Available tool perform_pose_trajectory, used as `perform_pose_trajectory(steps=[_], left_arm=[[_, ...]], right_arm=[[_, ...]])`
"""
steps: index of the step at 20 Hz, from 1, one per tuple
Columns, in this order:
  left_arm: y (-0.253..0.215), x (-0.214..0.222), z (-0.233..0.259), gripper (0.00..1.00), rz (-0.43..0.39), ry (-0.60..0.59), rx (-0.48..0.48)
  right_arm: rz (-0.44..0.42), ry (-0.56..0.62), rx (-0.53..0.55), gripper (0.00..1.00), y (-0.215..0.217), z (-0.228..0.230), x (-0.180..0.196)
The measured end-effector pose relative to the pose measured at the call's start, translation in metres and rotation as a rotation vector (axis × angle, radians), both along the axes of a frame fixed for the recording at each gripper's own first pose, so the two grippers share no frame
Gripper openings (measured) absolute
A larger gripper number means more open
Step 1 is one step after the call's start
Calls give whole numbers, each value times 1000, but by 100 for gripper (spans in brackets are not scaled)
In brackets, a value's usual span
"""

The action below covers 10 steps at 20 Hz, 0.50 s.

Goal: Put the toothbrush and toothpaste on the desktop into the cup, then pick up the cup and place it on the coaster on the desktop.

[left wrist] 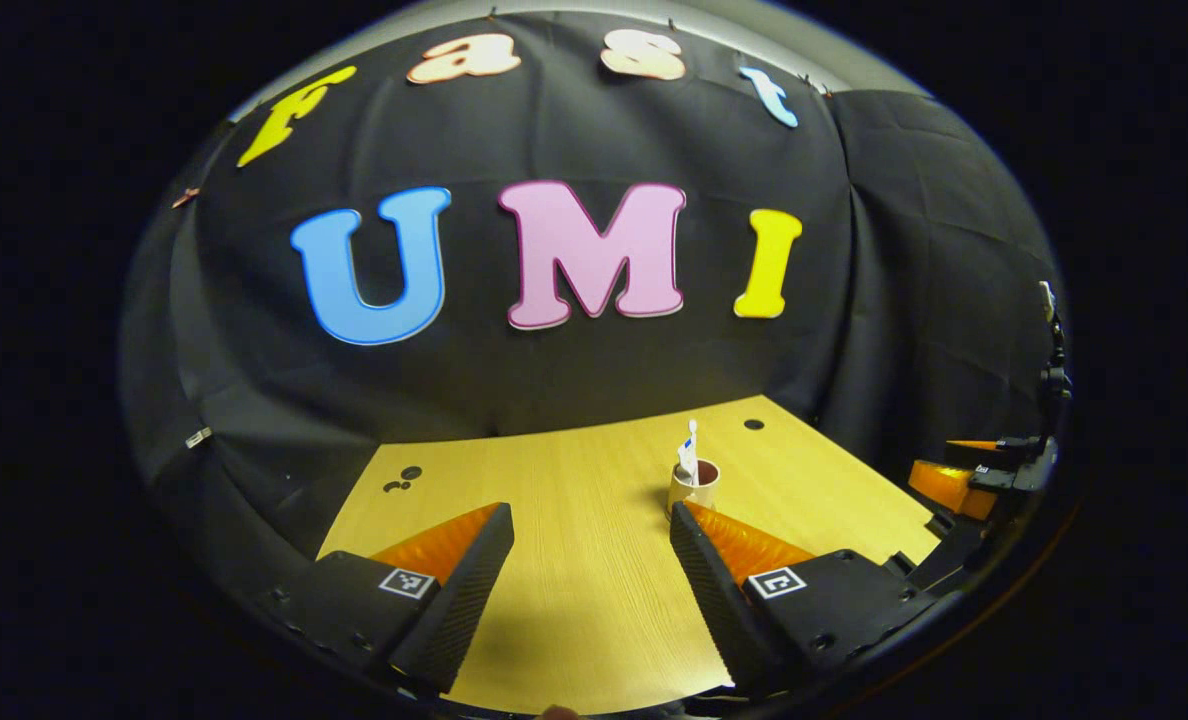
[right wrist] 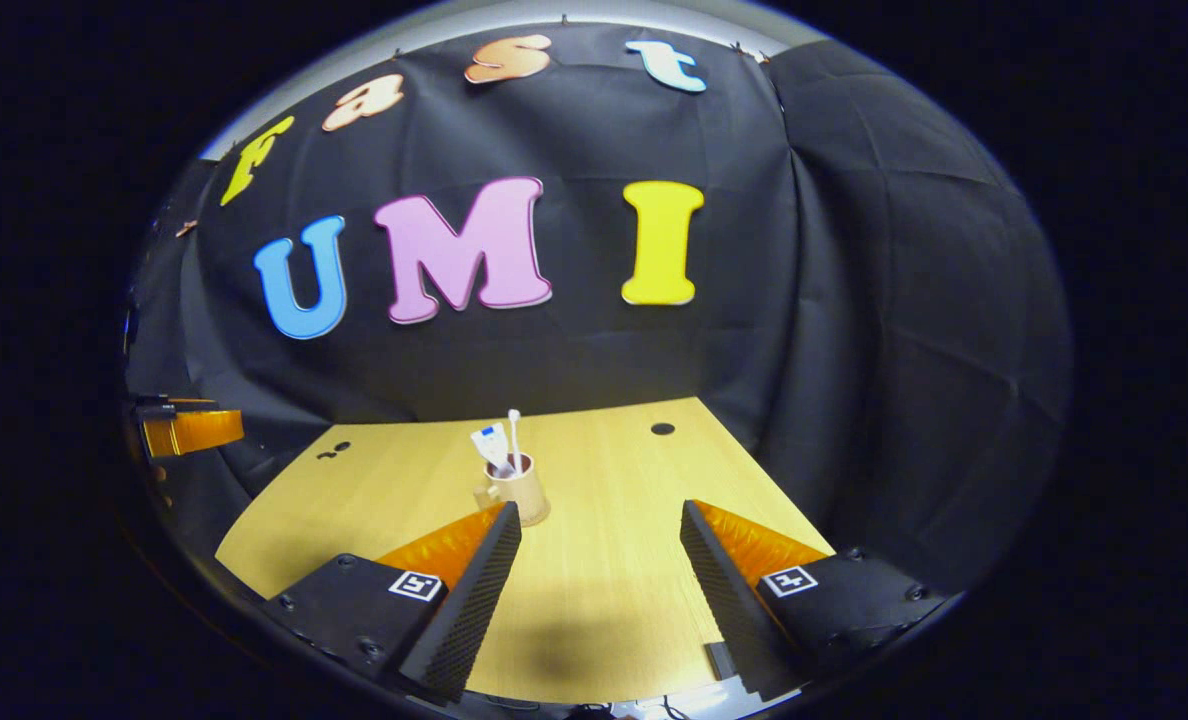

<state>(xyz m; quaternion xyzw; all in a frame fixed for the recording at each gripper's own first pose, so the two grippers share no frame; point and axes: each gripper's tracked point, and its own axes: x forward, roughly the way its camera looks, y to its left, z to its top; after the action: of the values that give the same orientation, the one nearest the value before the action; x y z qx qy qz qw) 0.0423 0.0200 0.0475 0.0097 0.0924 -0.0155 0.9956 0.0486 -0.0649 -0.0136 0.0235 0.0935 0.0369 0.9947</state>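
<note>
Both grippers, left (left wrist: 591, 520) and right (right wrist: 600, 515), hover with jaws wide apart over bare worktop (right wrist: 604, 590); the cup (right wrist: 519, 492) holding toothbrush (right wrist: 514, 432) and toothpaste (right wrist: 491, 447) stands mid-worktop.

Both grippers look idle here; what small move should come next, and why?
Probably bring the right gripper forward, open, around the cup: toothbrush and toothpaste already stand in it, and I cannot make out a coaster under it.
</note>
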Motion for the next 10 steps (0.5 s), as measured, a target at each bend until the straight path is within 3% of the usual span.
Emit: perform_pose_trajectory(steps=[3,10], left_arm=[[2,-48,-12,98,8,-45,-59],[3,-119,-52,96,130,-115,-190]], right_arm=[[15,-45,-11,99,15,1,-38],[36,-34,-31,99,41,-17,-102]])
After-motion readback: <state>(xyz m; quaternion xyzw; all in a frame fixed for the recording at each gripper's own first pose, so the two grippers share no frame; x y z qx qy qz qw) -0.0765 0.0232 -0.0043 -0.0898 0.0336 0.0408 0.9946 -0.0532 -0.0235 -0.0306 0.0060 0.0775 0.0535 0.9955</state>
